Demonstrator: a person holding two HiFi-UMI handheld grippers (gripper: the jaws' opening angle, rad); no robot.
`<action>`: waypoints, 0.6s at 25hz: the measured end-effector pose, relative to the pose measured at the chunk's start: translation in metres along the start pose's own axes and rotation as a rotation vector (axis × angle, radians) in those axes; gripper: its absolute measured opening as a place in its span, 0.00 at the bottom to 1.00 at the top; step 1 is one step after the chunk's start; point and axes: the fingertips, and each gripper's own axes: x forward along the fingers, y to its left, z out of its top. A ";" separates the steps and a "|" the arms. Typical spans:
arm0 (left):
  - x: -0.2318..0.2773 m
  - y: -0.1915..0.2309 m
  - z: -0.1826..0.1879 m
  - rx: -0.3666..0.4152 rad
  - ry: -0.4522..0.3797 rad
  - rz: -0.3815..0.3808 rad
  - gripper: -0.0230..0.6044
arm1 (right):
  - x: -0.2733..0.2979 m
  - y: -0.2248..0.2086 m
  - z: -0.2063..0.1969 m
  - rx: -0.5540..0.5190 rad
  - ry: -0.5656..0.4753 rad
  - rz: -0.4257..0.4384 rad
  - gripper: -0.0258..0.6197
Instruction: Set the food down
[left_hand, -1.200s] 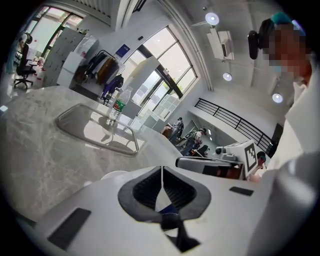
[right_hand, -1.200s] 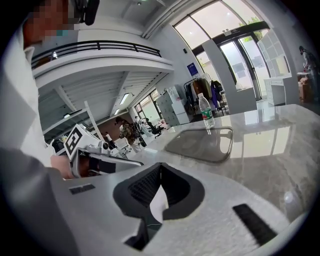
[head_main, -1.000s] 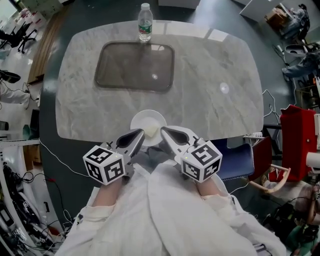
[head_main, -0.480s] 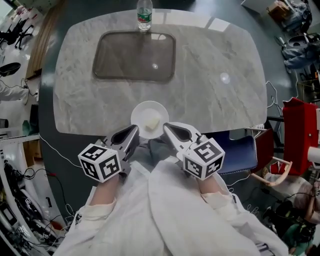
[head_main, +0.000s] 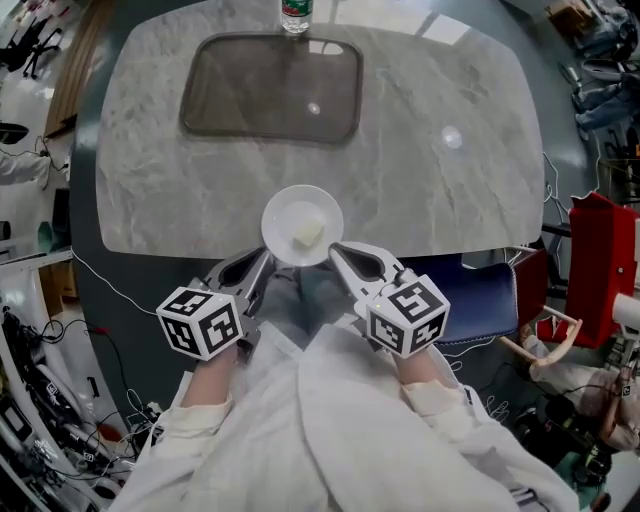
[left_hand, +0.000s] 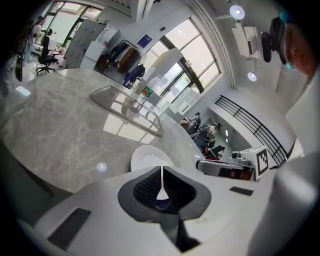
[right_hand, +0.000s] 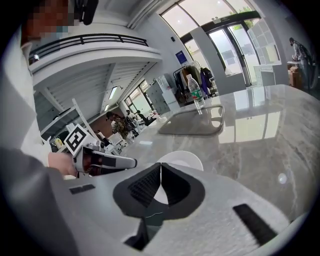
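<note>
Plate (head_main: 280, 212) with a pale lump of food (head_main: 308, 233) rests on the worktop (head_main: 450, 200). Left gripper (head_main: 263, 262) and right gripper (head_main: 336, 252) flank the plate's near rim, their jaws closed and holding nothing.

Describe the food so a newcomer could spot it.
On the marble table, find the white plate at the near edge. The food is the small pale chunk on it, the only thing the plate holds.

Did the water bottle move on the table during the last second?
No. The bottle stands at the same spot by the tray's far rim; only the view shifted.
</note>
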 end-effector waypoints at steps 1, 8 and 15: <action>0.001 0.003 -0.002 -0.012 0.001 0.006 0.07 | 0.001 -0.001 -0.002 0.003 0.000 -0.005 0.04; 0.009 0.018 -0.017 -0.025 0.029 0.049 0.07 | 0.009 -0.016 -0.017 0.018 0.032 -0.046 0.04; 0.016 0.031 -0.032 -0.058 0.045 0.086 0.07 | 0.012 -0.033 -0.036 0.053 0.074 -0.080 0.04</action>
